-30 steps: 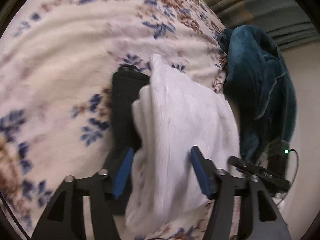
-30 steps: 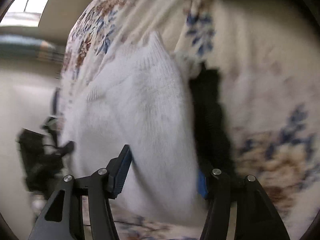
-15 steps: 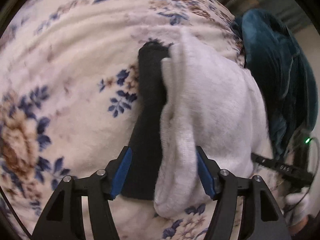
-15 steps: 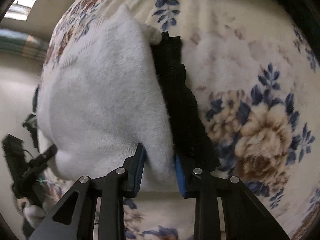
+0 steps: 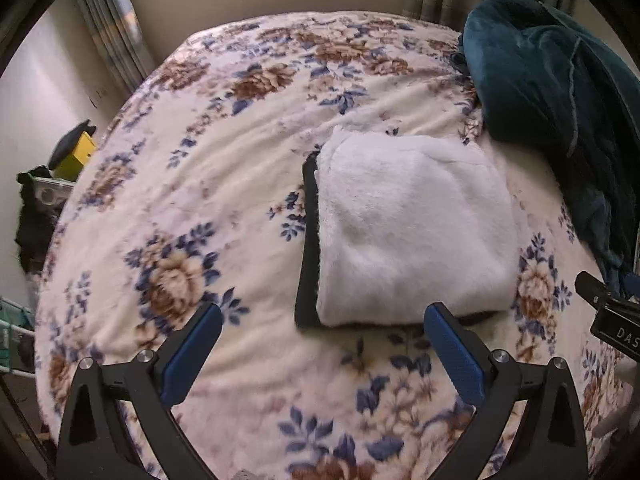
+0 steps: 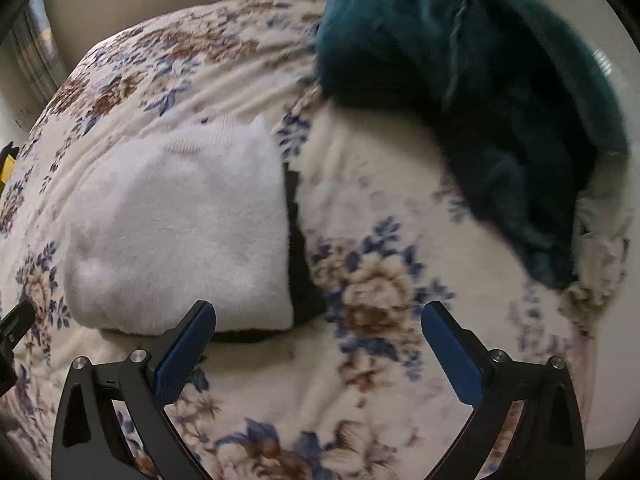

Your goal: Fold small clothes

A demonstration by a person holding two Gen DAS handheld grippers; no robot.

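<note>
A folded white fuzzy garment (image 5: 412,228) lies flat on top of a folded black garment (image 5: 308,248), whose edge sticks out at the left and front. Both rest on the floral bedspread (image 5: 192,208). My left gripper (image 5: 320,344) is open and empty, held back just in front of the stack. In the right wrist view the white garment (image 6: 180,236) lies at the left with the black one (image 6: 300,256) showing along its right side. My right gripper (image 6: 316,340) is open and empty, in front of the stack's right corner.
A crumpled teal blanket (image 5: 560,92) is heaped at the bed's right side, also in the right wrist view (image 6: 480,92). Curtains (image 5: 108,36) and a wall stand behind the bed. A yellow box (image 5: 76,152) and dark items sit beyond the left edge.
Both grippers let go of the white garment, opened wide and pulled back from it. The garment now lies flat and folded on the black one.
</note>
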